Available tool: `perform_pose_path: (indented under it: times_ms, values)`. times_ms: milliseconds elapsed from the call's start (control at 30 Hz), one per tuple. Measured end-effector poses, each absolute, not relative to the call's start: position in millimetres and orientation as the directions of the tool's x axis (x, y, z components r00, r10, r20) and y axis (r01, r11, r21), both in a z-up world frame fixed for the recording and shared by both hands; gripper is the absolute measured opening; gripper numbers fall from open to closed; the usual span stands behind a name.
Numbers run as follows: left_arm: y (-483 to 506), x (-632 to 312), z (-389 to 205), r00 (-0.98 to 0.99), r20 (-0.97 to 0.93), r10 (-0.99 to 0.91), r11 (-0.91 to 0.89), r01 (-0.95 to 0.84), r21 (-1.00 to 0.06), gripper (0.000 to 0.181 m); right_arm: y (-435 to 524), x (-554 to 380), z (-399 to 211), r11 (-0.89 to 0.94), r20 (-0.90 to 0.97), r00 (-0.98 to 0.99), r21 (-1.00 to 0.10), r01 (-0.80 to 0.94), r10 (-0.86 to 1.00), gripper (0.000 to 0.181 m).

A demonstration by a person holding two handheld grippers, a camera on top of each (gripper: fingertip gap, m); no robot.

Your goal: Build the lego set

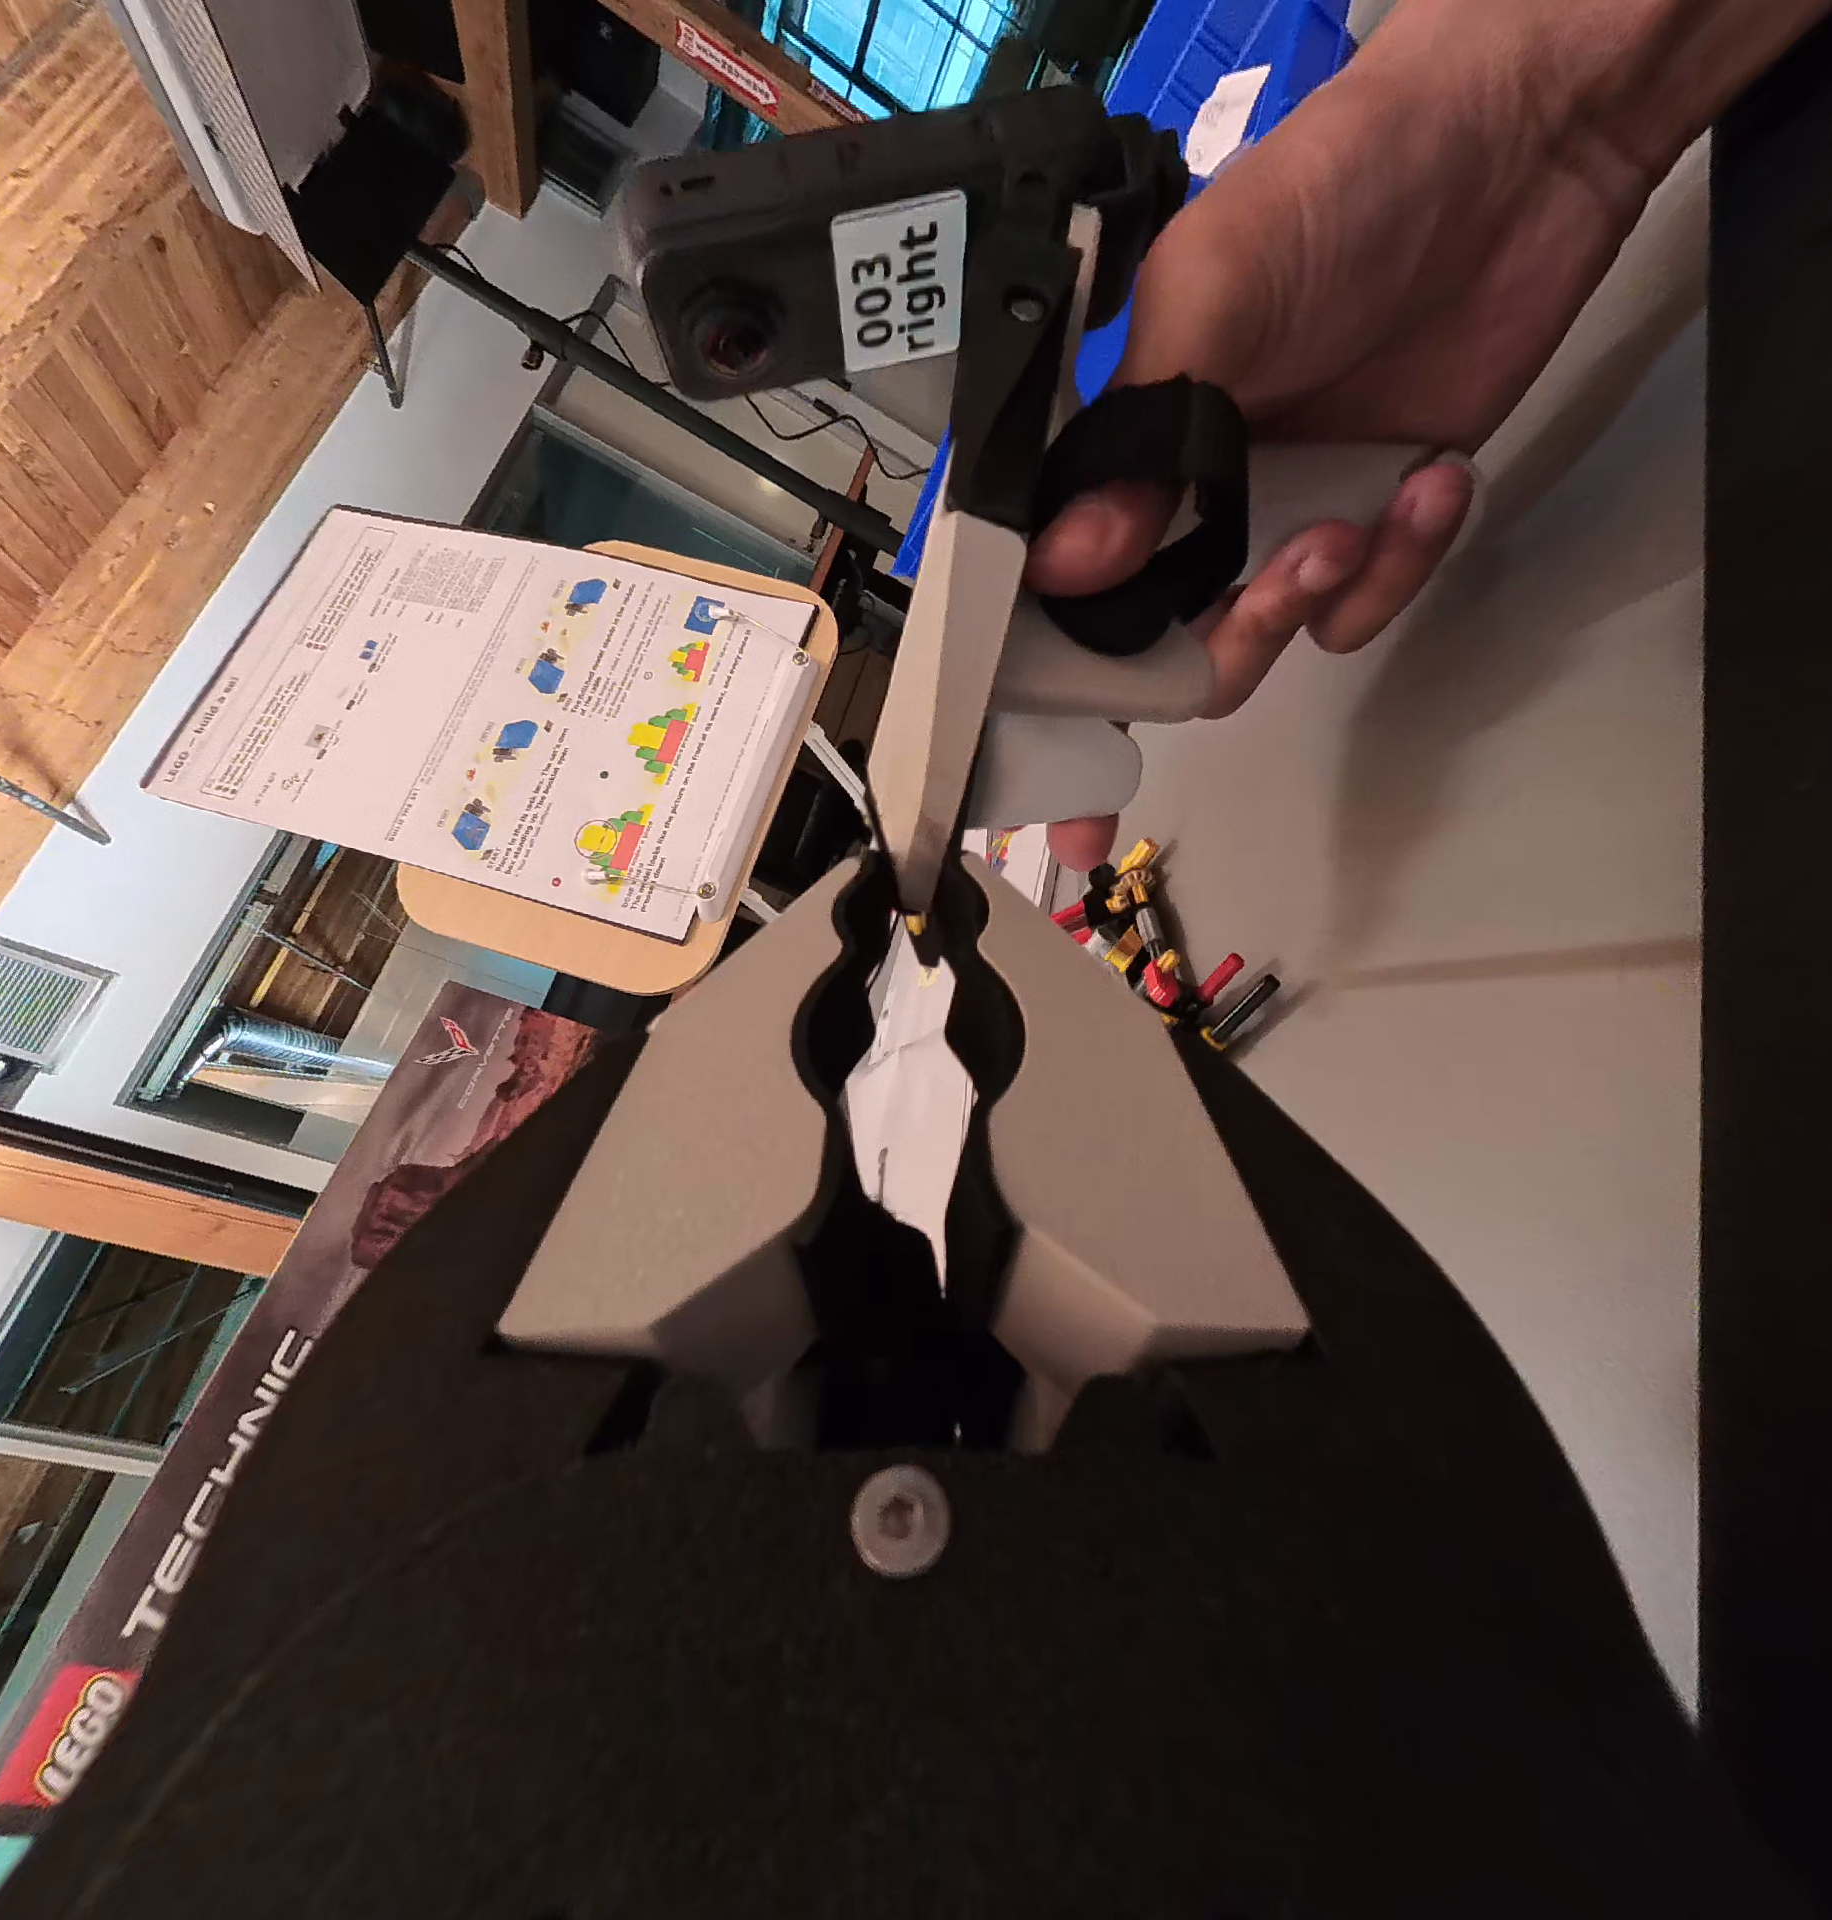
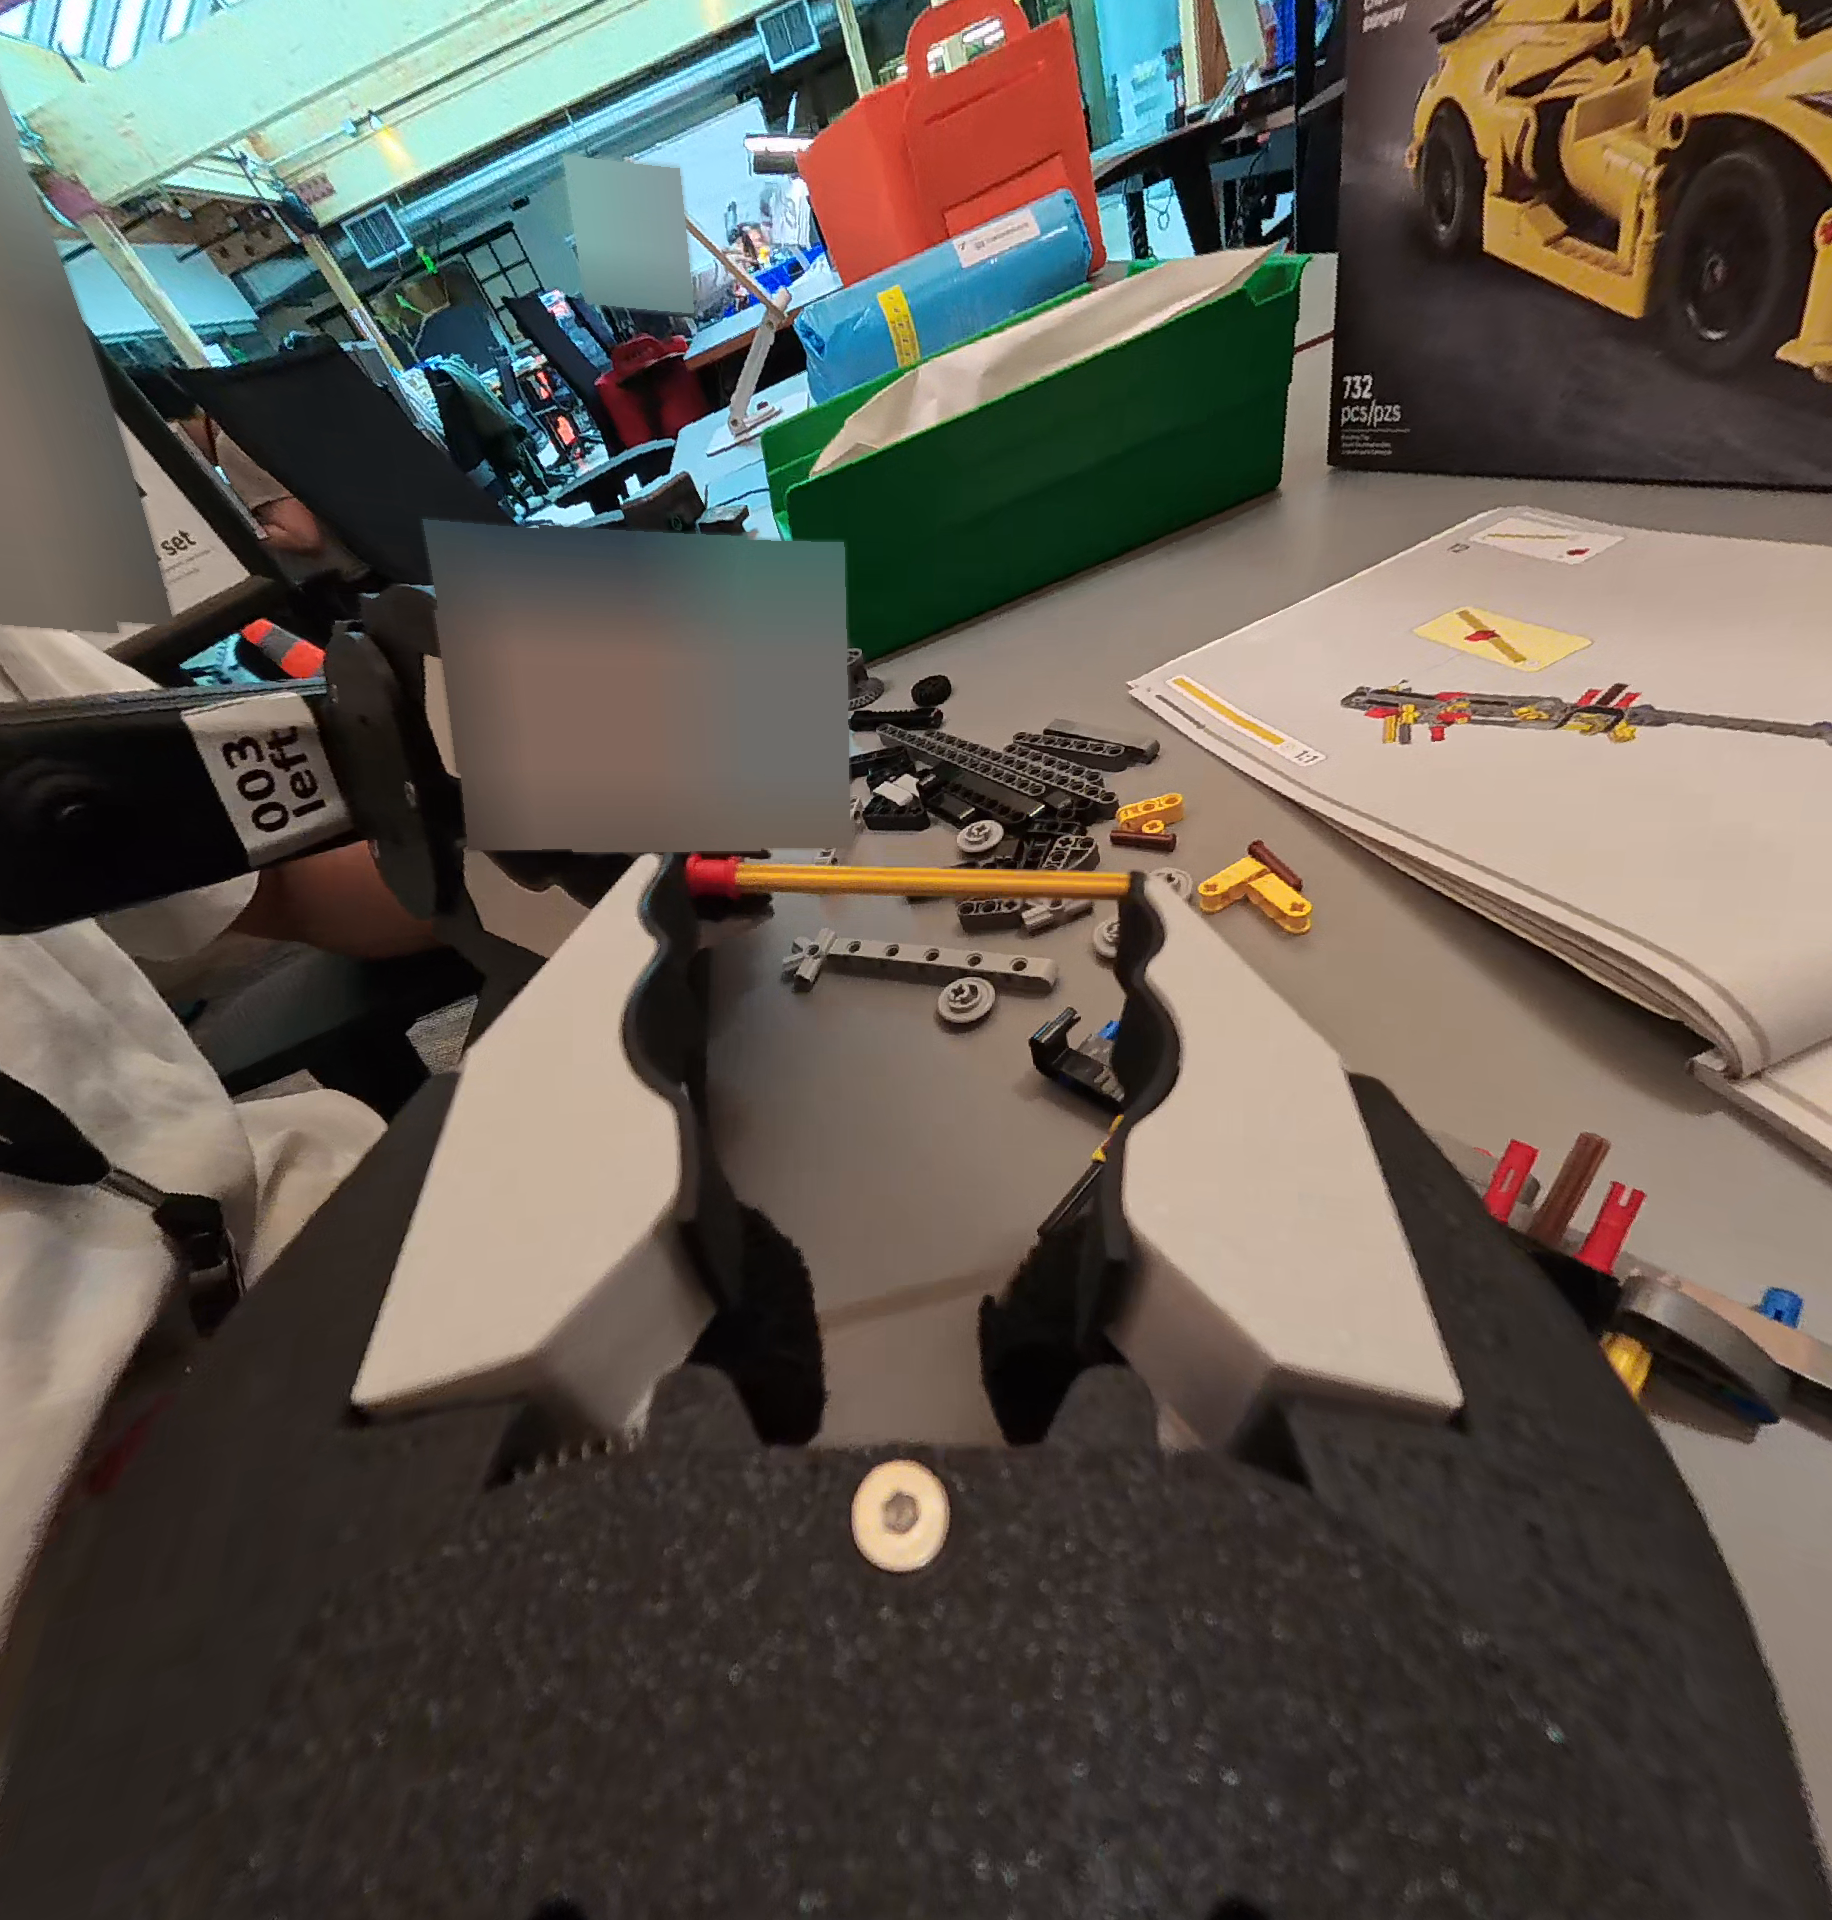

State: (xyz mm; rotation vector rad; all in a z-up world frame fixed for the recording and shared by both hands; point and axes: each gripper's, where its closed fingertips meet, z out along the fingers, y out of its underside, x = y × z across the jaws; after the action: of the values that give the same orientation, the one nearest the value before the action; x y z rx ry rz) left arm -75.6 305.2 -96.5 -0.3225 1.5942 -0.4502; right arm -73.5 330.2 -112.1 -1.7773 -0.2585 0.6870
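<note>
Lego box (image 2: 1618, 239), upper right of right wrist view: cropped by top and right edges. Instruction booklet (image 2: 1577, 790): right side cut off. Small assembly (image 2: 1618, 1278), lower right: partly behind the gripper body. Left wrist view: loose pieces (image 1: 1161, 945), centre right, too small to identify.

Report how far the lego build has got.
Done: a small sub-assembly with red pins lies set aside, and a red bush sits on one end of the yellow axle. In hand: the right gripper seems to pinch that axle end to end. Left: most of it; many loose pieces lie unbuilt.
</note>
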Motion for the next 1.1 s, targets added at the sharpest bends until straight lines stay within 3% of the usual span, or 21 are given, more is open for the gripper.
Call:
perform_pose_path:
  times_ms: [567, 1100]
  values:
    - [306.1, -74.4, -107.8, -0.118, -0.888, -0.443, 0.893, 0.033, -0.450, 0.008, 330.4, -68.1, -115.9, -0.264, -0.141, 0.873, -0.964, -0.014, 0.466, 0.079]
    - [307.6, -72.7, -116.2, -0.157, -0.876, -0.455, 0.887, 0.006, -0.462, 0.008, 329.2, -68.7, -124.0, -0.307, -0.146, 0.880, -0.952, 0.000, 0.452, 0.074]
